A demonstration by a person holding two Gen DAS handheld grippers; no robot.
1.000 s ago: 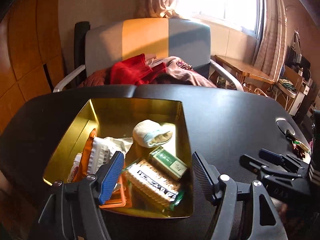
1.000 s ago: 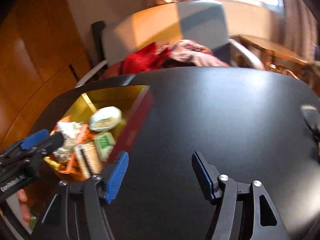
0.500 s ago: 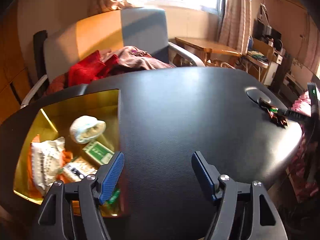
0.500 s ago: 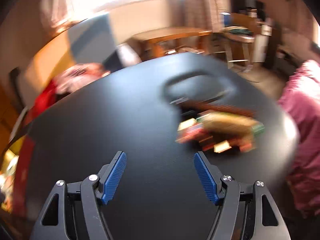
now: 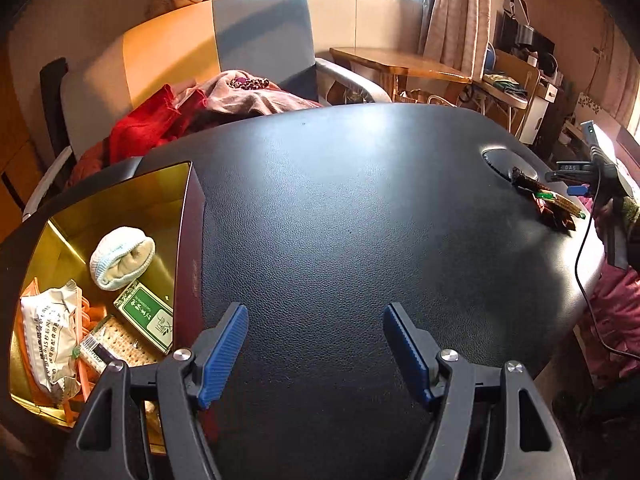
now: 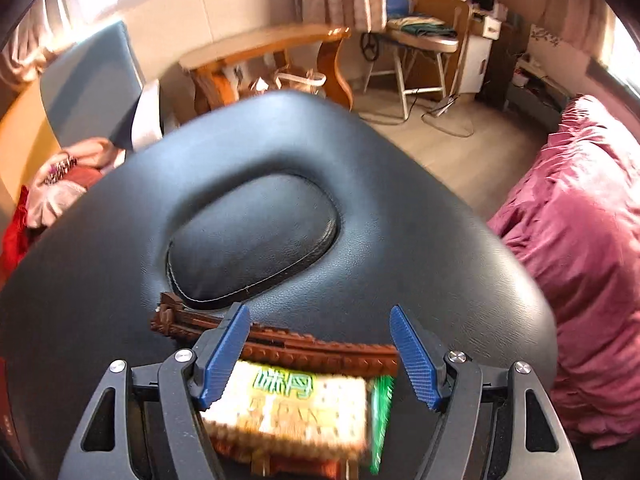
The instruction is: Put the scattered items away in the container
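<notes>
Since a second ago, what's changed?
The right tongs swung from beside the tin across the table to the cracker pack, now straddling it, open. The left tongs turned rightward off the tin, open. Tin contents unchanged.

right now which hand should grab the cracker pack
Right. The open right gripper hangs directly over the cracker pack, one finger on each side. The left gripper is open over bare table beside the box, far away.
</notes>
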